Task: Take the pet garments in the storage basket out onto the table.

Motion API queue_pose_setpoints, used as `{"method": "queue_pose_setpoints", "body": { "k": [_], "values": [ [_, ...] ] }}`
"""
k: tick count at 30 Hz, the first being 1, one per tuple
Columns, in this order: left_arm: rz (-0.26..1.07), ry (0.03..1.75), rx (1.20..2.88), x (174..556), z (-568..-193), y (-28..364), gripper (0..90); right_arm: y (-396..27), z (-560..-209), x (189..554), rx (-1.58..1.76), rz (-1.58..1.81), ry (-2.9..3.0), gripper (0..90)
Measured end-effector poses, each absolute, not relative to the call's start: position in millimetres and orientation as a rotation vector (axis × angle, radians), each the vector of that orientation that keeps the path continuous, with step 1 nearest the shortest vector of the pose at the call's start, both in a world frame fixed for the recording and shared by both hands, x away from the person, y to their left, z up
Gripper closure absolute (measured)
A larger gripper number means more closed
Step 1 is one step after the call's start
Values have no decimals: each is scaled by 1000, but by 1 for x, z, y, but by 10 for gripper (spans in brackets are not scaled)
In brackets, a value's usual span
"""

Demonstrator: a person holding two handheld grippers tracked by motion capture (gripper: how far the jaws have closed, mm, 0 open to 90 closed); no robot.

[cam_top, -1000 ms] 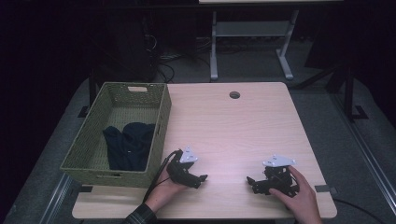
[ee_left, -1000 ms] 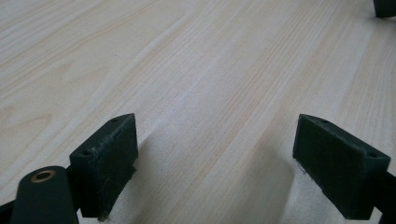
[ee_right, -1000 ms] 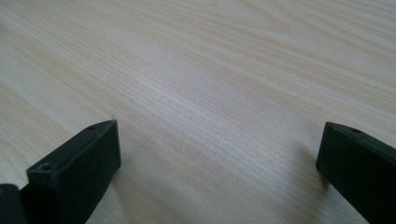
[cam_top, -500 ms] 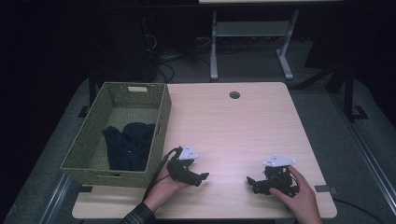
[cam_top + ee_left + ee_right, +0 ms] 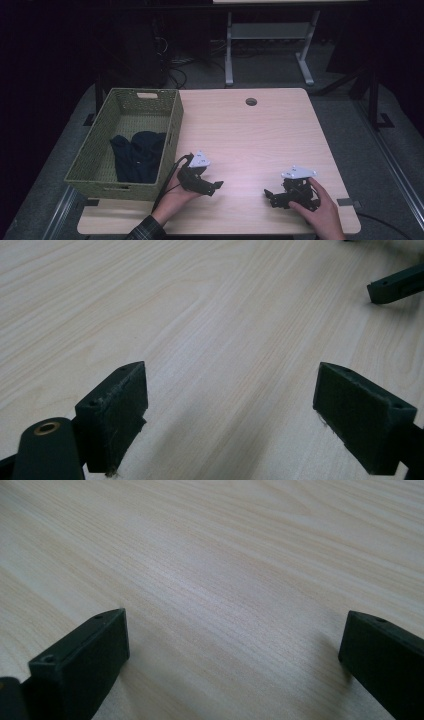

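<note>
Both tongs are held wide open and empty, the left tongs (image 5: 212, 187) and right tongs (image 5: 270, 195) low over the bare wood-grain counter (image 5: 250, 140). The soft, crumpled dark cloth (image 5: 137, 155) lies in the woven green basket (image 5: 172, 130), beside the left tongs. If grabbed there, limp fabric could likely be snagged on the weave.

My left black two-jaw gripper (image 5: 214, 186) carries a grey three-cornered plate (image 5: 200, 160) on top, and a thin black cable (image 5: 168, 182) trails from its back. In its own view I see blocky, matte black jaws with frayed pad edges and a brass-ringed hole (image 5: 47, 428) at the hinge. My right black two-jaw gripper (image 5: 270, 195) bears the same grey plate. A plaid sleeve cuff (image 5: 146, 229) covers my left wrist.
</note>
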State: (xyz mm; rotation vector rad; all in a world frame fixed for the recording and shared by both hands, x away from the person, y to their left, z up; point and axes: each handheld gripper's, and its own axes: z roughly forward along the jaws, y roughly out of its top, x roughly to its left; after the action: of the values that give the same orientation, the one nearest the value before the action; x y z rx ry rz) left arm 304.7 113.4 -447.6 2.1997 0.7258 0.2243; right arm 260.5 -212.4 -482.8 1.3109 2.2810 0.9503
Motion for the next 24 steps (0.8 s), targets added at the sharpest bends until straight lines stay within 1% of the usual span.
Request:
{"method": "queue_pose_setpoints", "body": {
  "k": [15,24],
  "values": [
    [194,728,2162,307,-436,113,138,-212,-483,261,1311,951,2280,0],
    [213,727,2138,311,-423,116,139,-212,-483,261,1312,950,2281,0]
  ]
}}
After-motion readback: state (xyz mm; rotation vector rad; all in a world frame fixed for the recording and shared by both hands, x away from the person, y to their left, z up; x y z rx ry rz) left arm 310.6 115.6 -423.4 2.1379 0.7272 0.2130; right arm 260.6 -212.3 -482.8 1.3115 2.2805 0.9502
